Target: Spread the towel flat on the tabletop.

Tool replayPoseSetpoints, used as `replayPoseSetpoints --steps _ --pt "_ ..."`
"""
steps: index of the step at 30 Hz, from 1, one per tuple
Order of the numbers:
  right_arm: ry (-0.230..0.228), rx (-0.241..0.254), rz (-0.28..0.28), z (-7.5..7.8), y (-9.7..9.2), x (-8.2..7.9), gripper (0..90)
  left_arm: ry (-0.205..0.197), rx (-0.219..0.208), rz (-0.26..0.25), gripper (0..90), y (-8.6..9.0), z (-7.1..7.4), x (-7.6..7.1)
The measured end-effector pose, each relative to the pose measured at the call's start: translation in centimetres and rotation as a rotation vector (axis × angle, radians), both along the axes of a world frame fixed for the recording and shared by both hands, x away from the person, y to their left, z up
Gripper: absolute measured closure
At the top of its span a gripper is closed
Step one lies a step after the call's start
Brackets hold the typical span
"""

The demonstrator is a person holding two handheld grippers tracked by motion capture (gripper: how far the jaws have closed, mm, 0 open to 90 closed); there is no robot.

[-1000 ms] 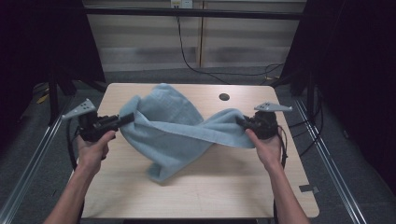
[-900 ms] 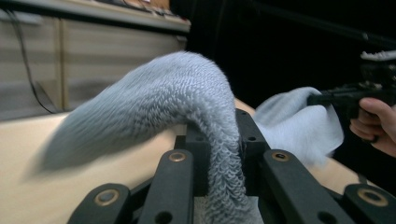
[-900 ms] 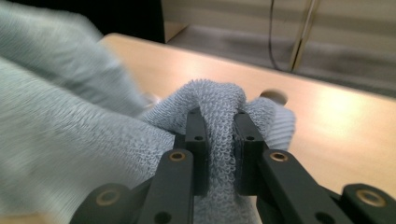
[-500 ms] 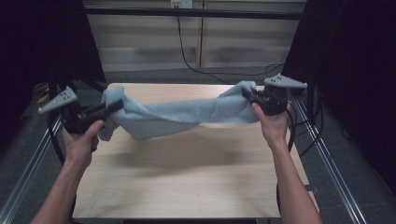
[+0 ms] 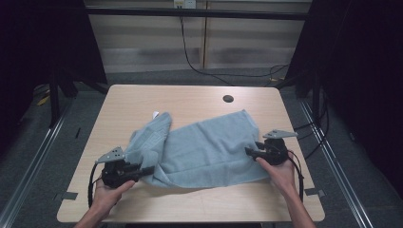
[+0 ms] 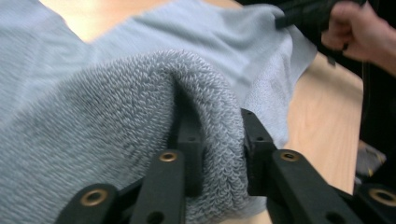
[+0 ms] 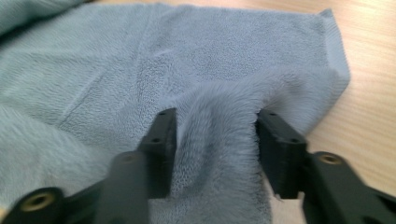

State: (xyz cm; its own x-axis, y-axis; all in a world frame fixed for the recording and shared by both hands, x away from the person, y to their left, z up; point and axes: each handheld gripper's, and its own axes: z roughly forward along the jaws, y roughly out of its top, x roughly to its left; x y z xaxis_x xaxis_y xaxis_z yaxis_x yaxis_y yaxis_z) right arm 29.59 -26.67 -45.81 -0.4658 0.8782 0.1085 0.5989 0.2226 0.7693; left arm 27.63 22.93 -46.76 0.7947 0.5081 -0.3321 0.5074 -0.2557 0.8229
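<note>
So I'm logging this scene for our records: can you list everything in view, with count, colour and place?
towel: one, light blue-grey, spread on the table's middle, left end bunched
table: one, light wood, centre of the high view
cable hole: one, dark, far right part of the tabletop
white scrap: one, white, just beyond the towel's left end
wall cable: one, black, behind the table
left hand-held gripper: one, black, shut on the towel's near-left end
right hand-held gripper: one, black, shut on the towel's right edge

Towel covers table centre; far strip bare.
</note>
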Motion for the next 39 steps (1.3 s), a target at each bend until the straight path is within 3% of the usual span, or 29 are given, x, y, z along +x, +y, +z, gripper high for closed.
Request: replayPoseSetpoints --steps 3,8,13,15,18,19,21,24,28,31,32,34,36,39 --pt "-0.032 0.037 -0.024 0.7 -1.4 -1.8 43.3 -0.005 -0.023 0.001 64.0 0.6 0.4 -0.4" --pt "-0.015 0.019 -0.063 0.8 -3.8 -4.5 50.0 -0.032 -0.073 0.029 57.9 2.0 1.8 -0.2" --pt "0.041 0.042 -0.110 -1.4 -6.2 -5.6 49.5 -0.066 -0.106 0.067 56.4 2.5 3.3 1.1" --pt "0.072 0.018 -0.119 -2.7 -6.1 -5.6 47.6 -0.064 -0.116 0.086 55.8 2.5 3.4 1.9" --pt "0.112 0.007 -0.103 -3.8 -5.7 -5.1 49.5 -0.045 -0.078 0.112 53.9 2.2 2.6 3.4" --pt "0.116 -0.012 -0.099 -3.9 -5.4 -4.9 60.0 -0.025 -0.069 0.115 53.7 2.1 1.9 3.9" --pt "0.094 -0.020 -0.093 -3.8 -5.1 -4.9 77.1 0.006 -0.044 0.129 55.6 1.8 0.2 4.5" --pt "0.032 -0.033 -0.096 -2.4 -4.7 -4.7 84.5 0.039 0.046 0.100 60.6 1.3 -1.6 4.6" --pt "-0.056 -0.030 -0.088 0.3 -3.8 -3.7 84.7 0.059 0.104 0.075 63.2 1.0 -2.8 4.1" --pt "-0.088 -0.025 -0.046 1.7 -2.4 -2.7 80.0 0.062 0.109 0.077 63.3 1.3 -3.0 3.8" --pt "-0.078 -0.016 -0.023 1.8 -1.7 -2.5 76.9 0.061 0.113 0.082 63.3 1.5 -3.0 3.7" --pt "-0.057 -0.045 0.027 1.4 -0.2 -2.2 67.5 0.065 0.127 0.081 63.2 1.9 -3.2 3.3" --pt "-0.036 -0.064 0.065 0.6 0.9 -2.2 67.5 0.071 0.121 0.083 63.2 2.3 -3.4 2.9" --pt "-0.005 -0.013 0.077 -0.3 1.0 -2.1 64.1 0.065 0.125 0.086 63.0 2.7 -3.3 2.7"
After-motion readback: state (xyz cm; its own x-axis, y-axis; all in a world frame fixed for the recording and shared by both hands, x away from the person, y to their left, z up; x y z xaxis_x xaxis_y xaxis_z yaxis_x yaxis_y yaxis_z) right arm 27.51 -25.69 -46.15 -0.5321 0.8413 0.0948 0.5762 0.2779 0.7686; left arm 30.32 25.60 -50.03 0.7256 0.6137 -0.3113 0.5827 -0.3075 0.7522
